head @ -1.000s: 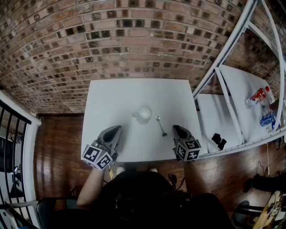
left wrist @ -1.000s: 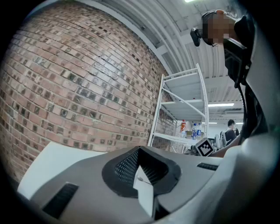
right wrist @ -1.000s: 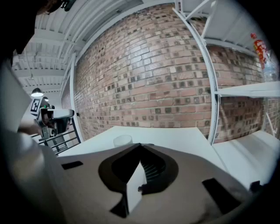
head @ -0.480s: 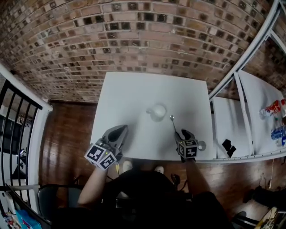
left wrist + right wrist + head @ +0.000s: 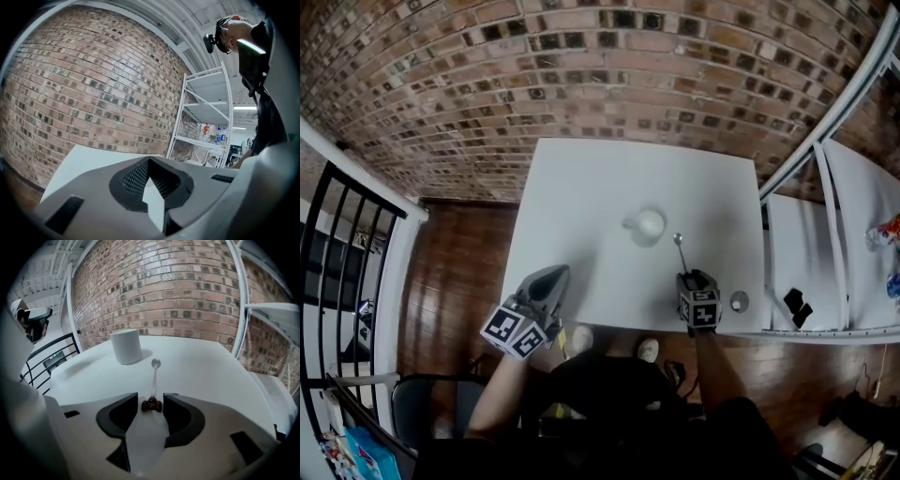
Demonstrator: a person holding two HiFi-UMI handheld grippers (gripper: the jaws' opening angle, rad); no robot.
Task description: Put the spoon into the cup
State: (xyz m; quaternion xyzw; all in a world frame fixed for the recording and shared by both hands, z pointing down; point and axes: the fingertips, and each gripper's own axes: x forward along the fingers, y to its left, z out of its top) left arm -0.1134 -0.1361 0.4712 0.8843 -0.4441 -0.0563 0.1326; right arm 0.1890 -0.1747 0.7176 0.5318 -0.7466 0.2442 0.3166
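A white cup (image 5: 649, 225) (image 5: 126, 346) stands mid-table. Just right of it lies a slim metal spoon (image 5: 680, 251) (image 5: 154, 380), bowl toward the wall, with a brown knob at its handle end. My right gripper (image 5: 689, 277) (image 5: 151, 398) is tilted down at the table, its jaws open, and the knob lies between the fingertips without the pads pressing on it. My left gripper (image 5: 551, 275) (image 5: 149, 160) hovers level over the table's near left edge, fingertips meeting, with nothing in them.
The white table (image 5: 581, 216) backs onto a brick wall (image 5: 581, 75). A white shelf rack (image 5: 825, 234) with bottles (image 5: 213, 133) stands to the right, and a black railing (image 5: 337, 234) to the left. A small round grey thing (image 5: 738, 302) sits at the table's near right corner.
My right gripper has dropped down and closed in on the spoon's handle end, which now lies between its jaws. The left gripper has shifted only slightly. The head view has swung.
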